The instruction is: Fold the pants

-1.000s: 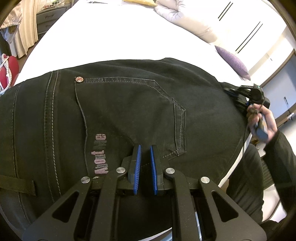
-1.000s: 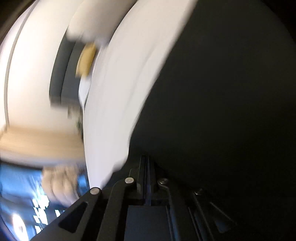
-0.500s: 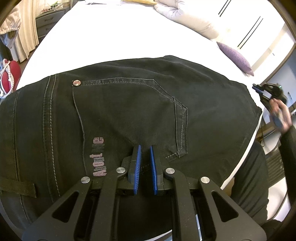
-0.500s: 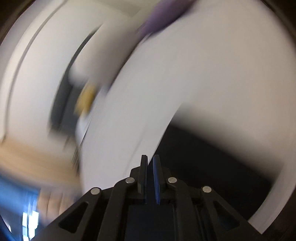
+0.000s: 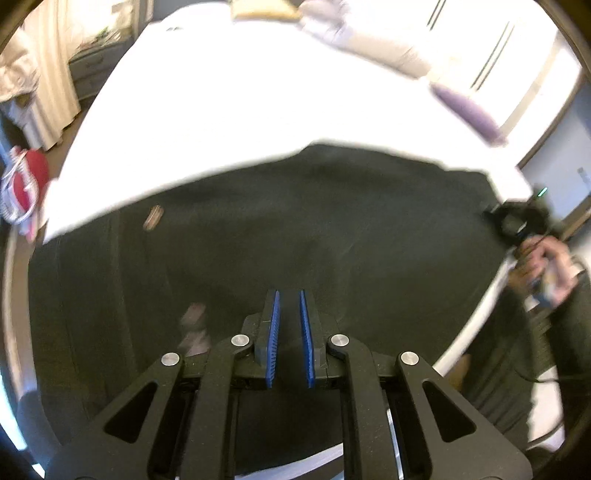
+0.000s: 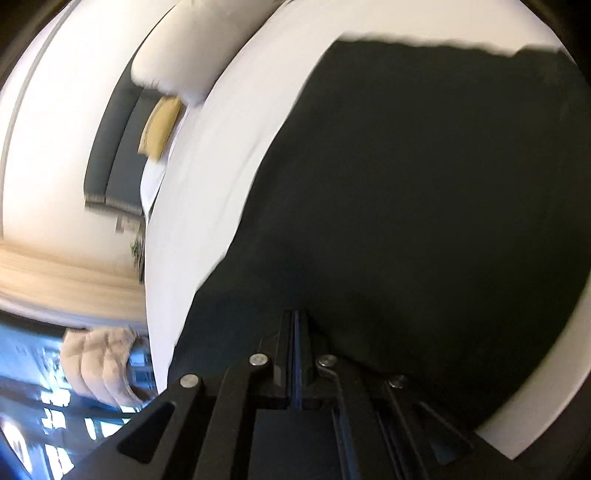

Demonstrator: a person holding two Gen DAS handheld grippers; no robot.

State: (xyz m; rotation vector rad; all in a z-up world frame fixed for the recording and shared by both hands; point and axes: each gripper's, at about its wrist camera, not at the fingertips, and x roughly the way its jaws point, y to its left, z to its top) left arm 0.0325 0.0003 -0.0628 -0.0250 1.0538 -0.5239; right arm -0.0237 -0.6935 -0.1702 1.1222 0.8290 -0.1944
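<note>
Pants [image 5: 314, 229]: one pair (black)

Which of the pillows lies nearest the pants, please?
The purple pillow, by the bed's right edge just beyond the pants; the white pillow and yellow pillow lie farther up.

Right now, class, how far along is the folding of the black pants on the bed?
Done: the pants lie flat on the bed, seemingly doubled over. In hand: nothing clearly gripped; left gripper empty above them, right gripper shut at their edge. Left: perhaps another fold.
</note>
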